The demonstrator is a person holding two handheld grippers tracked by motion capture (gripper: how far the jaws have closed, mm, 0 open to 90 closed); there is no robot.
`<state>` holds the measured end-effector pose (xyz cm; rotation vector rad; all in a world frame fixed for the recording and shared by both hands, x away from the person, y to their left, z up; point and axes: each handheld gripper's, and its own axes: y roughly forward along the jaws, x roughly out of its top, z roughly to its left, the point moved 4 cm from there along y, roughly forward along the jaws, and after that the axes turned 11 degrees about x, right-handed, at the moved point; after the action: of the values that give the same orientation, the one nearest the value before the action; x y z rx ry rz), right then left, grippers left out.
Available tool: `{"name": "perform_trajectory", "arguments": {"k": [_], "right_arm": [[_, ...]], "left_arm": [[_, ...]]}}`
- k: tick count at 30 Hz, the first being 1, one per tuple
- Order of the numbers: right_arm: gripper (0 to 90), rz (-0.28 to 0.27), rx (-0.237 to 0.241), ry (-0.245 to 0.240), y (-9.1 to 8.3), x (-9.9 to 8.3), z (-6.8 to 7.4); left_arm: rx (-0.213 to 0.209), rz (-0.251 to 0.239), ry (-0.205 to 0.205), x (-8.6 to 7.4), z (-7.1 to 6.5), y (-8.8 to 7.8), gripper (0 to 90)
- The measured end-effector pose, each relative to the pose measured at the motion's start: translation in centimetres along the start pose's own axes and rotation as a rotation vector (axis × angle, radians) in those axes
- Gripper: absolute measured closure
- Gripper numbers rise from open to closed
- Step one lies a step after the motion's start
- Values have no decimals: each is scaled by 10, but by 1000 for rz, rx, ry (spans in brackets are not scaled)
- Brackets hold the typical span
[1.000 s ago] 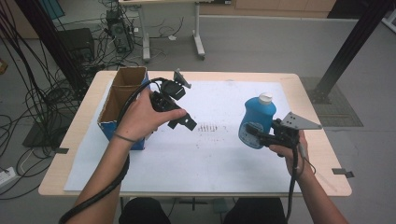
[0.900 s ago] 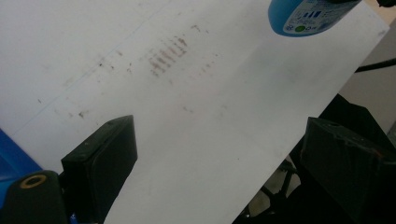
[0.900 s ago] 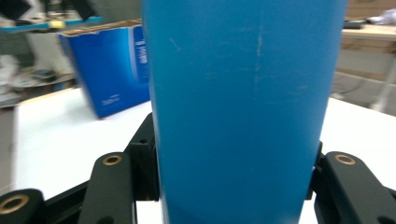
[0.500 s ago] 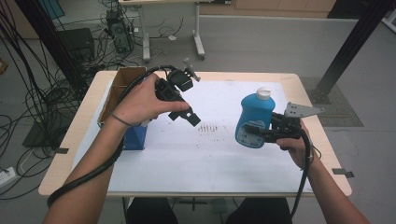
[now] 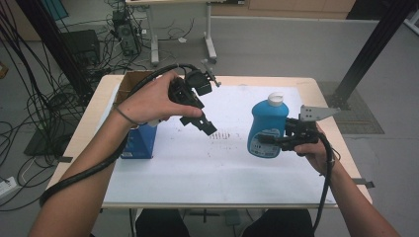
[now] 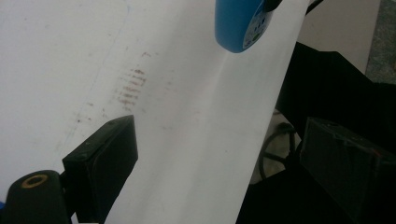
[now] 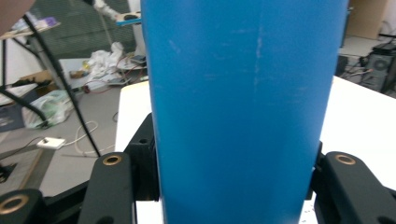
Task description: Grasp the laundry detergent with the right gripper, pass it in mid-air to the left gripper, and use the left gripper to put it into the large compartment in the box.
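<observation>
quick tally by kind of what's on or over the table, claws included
claws: 2, left claw and right claw
bottles: 1, blue bottle
boxes: 1, cardboard box
total: 4

High view looks down; both gripper views share blue bottle (image 6: 240,23) close

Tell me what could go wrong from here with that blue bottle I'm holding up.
The right gripper clamps the blue bottle low on its smooth body, above the table, so it might slip or tip over the jaws. The left gripper hangs open and empty nearby; its cable loops past the cardboard box and could snag it. If the white cap isn't tight, tilting may spill liquid.
</observation>
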<state>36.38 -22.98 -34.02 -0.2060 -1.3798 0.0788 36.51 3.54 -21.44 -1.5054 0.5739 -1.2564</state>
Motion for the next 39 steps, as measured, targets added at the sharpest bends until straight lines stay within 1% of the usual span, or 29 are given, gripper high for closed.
{"name": "perform_trajectory", "arguments": {"k": [3, 5, 11, 16, 19, 24, 29, 33, 39], "right_arm": [[440, 7, 19, -4, 3, 3, 1], [440, 13, 31, -10, 5, 4, 2], [440, 35, 72, -26, 12, 9, 5], [440, 47, 102, -34, 18, 13, 7], [440, 41, 122, -39, 21, 15, 9], [440, 48, 152, -53, 26, 21, 14], [440, 63, 186, -66, 30, 25, 20], [440, 81, 210, -87, 34, 28, 23], [440, 101, 240, -113, 41, 34, 28]], "left_arm": [[0, 2, 12, 2, 0, -2, 115], [-4, 8, 32, 3, -1, -4, 115], [-19, 5, 71, 7, -5, -12, 116], [-19, 16, 97, 11, -7, -18, 116], [-22, 30, 114, 13, -9, -19, 116], [-29, 35, 138, 18, -14, -20, 117], [-34, 48, 160, 24, -20, -19, 117], [-42, 58, 178, 28, -24, -19, 117], [-61, 51, 198, 35, -29, -21, 117]]}}
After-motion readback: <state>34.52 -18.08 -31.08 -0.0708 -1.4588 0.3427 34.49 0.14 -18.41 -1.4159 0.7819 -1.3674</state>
